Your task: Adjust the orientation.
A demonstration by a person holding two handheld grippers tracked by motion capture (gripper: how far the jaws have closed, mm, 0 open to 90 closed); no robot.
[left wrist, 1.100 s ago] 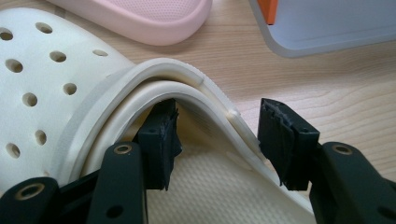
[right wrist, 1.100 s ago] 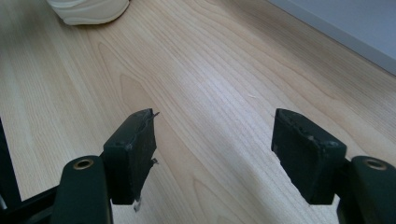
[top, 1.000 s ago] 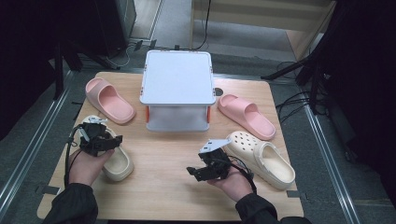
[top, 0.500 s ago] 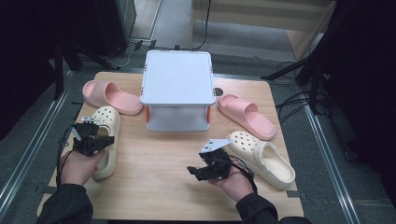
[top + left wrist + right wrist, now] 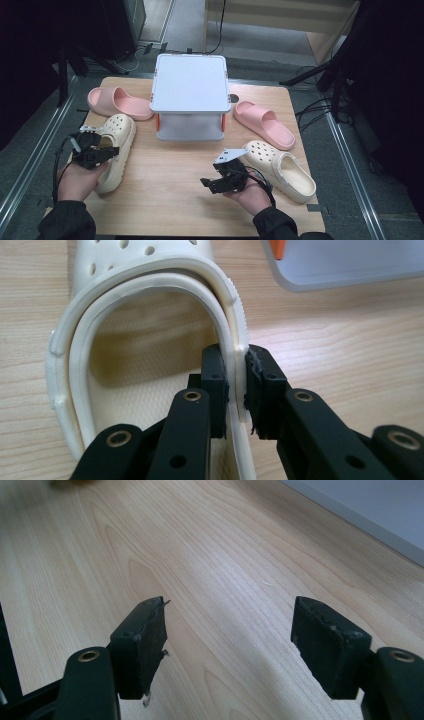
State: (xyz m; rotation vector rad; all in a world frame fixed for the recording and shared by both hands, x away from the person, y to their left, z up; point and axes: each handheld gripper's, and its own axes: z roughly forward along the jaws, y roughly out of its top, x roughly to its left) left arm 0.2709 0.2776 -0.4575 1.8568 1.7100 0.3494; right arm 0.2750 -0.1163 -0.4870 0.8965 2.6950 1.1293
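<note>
My left gripper (image 5: 96, 151) is shut on the side rim of a cream perforated clog (image 5: 119, 134) at the table's left; its jaws have just been closing. In the left gripper view the two pads (image 5: 215, 372) pinch the clog's (image 5: 140, 340) rim wall, one inside and one outside, with the gripper (image 5: 235, 371) over the shoe's opening. My right gripper (image 5: 214, 183) sits near the front middle of the table, open, with bare wood between its jaws (image 5: 230, 630). A second cream clog (image 5: 281, 168) lies just to its right.
A white lidded box (image 5: 190, 86) with orange latches stands at the table's middle back. One pink slipper (image 5: 118, 103) lies left of it, close to the held clog's toe, and another pink slipper (image 5: 265, 124) lies to its right. Dark equipment and cables surround the table (image 5: 170, 200).
The left gripper has closed on the cream clog's rim. The clog has swung and shifted forward, its toe now near the left pink slipper. The right hand has kept still.
</note>
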